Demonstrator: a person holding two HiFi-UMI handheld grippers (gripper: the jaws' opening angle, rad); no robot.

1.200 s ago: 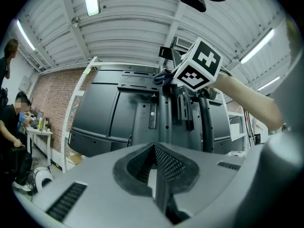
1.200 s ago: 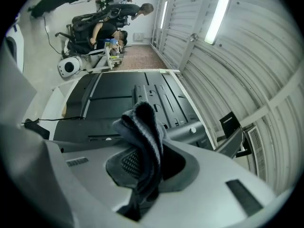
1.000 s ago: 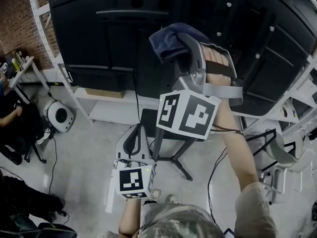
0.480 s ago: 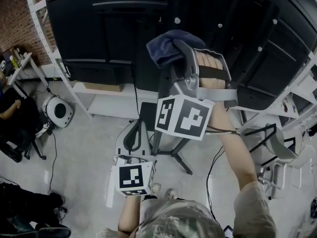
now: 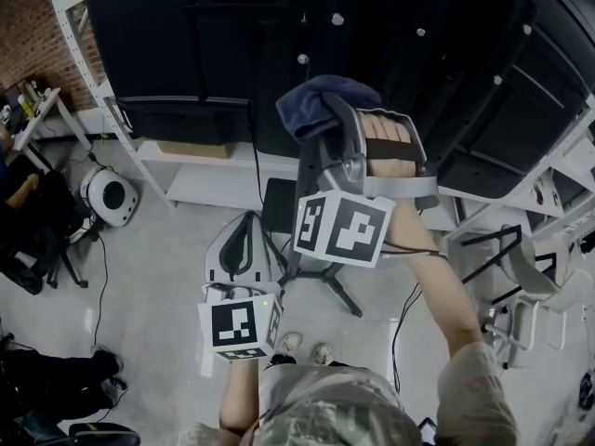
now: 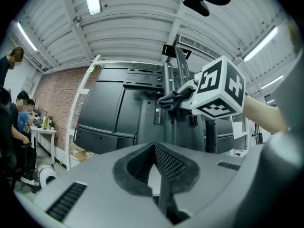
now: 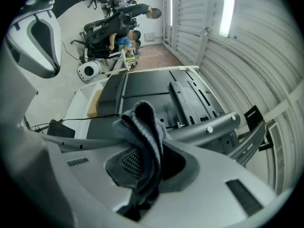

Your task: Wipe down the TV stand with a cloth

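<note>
Grippers came nearest, two of them, one in each of the person's hands. The left gripper [image 5: 244, 240] hung low above the person's shoes [image 5: 304, 347], its marker cube [image 5: 240, 326] facing up; its own view showed the jaws drawn together with nothing between them [image 6: 155, 148]. The right gripper [image 5: 327, 119] was raised on an outstretched arm, the second cube [image 5: 342, 229] covering much of its body. Its jaws were clamped on the one cloth [image 5: 314, 98], a dark blue one, bunched and folded so that it bulged above the tips [image 7: 142, 137] and hid the pads beneath it.

Beyond the cloth stood the TV stand [image 5: 330, 291]. Only its splayed legs showed clearly from above, as the arm and gripper covered the upright. I could not tell whether the cloth touched the stand or stood just off it. The black screen [image 5: 214, 54] ran out of sight at the top edge.

Farther off, white shelving [image 5: 200, 189] crossed behind it, with one white round device [image 5: 112, 214] on the floor to the left. Two people [image 6: 21, 113] sat by the brick wall [image 5: 28, 35], partly cut off at the edge.
</note>
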